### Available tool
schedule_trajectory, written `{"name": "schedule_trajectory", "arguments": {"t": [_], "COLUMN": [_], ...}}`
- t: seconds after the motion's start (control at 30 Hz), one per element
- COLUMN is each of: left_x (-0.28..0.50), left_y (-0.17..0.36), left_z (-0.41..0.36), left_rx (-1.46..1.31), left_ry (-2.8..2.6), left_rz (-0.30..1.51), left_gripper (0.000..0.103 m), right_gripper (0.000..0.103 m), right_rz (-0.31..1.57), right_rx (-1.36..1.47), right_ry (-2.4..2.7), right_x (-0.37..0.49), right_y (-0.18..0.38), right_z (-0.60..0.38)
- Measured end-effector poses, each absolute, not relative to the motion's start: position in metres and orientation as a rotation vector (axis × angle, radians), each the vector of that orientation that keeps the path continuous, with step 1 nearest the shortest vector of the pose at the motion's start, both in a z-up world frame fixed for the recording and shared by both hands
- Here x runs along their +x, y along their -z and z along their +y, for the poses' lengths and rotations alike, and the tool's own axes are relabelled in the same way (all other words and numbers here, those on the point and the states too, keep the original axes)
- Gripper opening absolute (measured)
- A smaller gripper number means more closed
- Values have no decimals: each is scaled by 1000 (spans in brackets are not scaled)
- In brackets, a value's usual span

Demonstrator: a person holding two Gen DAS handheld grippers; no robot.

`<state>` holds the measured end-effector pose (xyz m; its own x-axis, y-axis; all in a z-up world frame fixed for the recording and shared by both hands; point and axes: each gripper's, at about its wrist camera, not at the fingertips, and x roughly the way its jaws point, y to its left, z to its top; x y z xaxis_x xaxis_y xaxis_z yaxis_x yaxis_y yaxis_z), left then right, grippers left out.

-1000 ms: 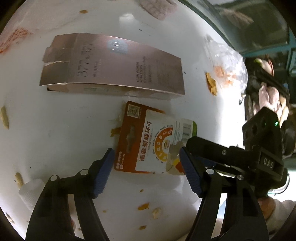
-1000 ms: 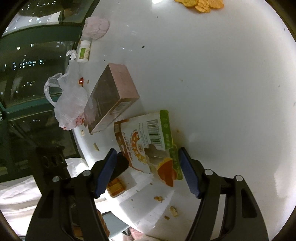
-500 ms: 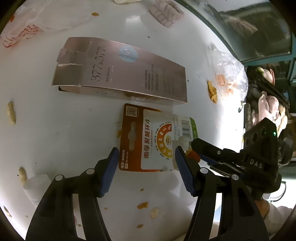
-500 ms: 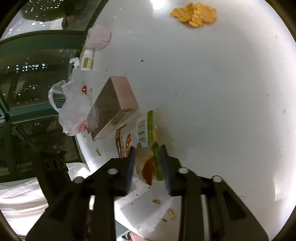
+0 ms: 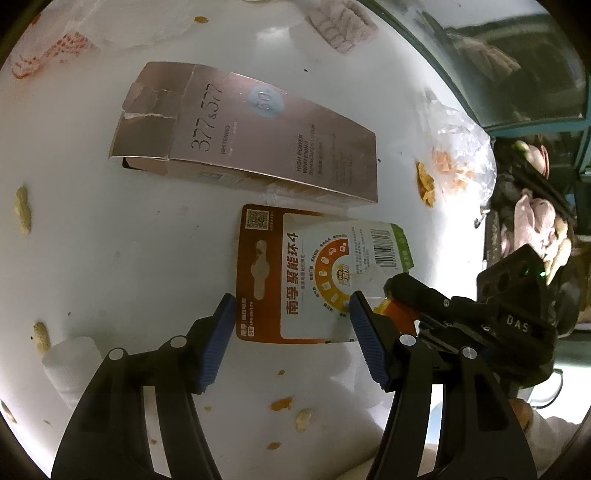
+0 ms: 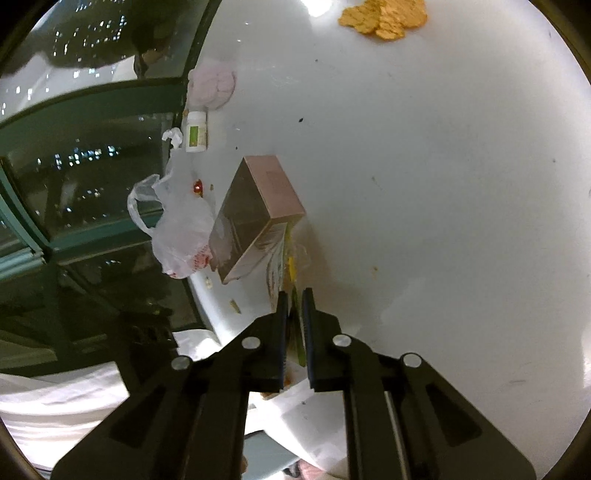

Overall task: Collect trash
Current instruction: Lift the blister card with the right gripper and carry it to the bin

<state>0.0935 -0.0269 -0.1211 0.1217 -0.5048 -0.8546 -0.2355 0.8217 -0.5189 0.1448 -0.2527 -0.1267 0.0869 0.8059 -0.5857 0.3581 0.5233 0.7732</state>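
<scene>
An orange and white battery card pack (image 5: 295, 273) lies on the white table (image 5: 110, 258). My right gripper (image 6: 294, 306) is shut on the pack's green end (image 6: 291, 266) and holds that end tilted up; it shows in the left wrist view (image 5: 402, 291) at the pack's right edge. My left gripper (image 5: 291, 314) is open, its blue pads either side of the pack's near edge, not gripping. A pink carton (image 5: 251, 140) lies just beyond the pack and also shows in the right wrist view (image 6: 258, 214).
A clear plastic bag (image 6: 177, 225) lies at the table edge, with a white pill bottle (image 6: 195, 133) and a pink cloth (image 6: 214, 88) beyond. Orange crackers (image 6: 384, 18) lie far off. Crumbs (image 5: 284, 404), peanuts (image 5: 22, 214) and a tissue wad (image 5: 70, 365) litter the near table.
My right gripper closed on the pack's green end and lifted it, turning it edge-on in the right view. My left gripper narrowed slightly and drew back, still open.
</scene>
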Motion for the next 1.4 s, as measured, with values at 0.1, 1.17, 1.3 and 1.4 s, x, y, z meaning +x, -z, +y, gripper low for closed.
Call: {"name": "schedule_trajectory", "arguments": {"t": [0.1, 1.17, 1.3, 1.4], "left_x": [94, 42, 36, 32], "left_y": [121, 8, 1, -4], "left_z": [-27, -130, -166, -194], "left_rx": [-627, -485, -496, -481], "left_ry": [219, 343, 359, 368], "left_rz": [1468, 1262, 1244, 1237], "left_gripper": [60, 60, 60, 61], "right_gripper": [11, 10, 10, 10], "right_rz": [1514, 1216, 1185, 1173], "right_rx": [1103, 1074, 1059, 1057], "right_ry": [-441, -519, -524, -524], "right_x": [144, 78, 68, 63], "right_y": [131, 24, 13, 9], "right_z": [-256, -348, -382, -406]}}
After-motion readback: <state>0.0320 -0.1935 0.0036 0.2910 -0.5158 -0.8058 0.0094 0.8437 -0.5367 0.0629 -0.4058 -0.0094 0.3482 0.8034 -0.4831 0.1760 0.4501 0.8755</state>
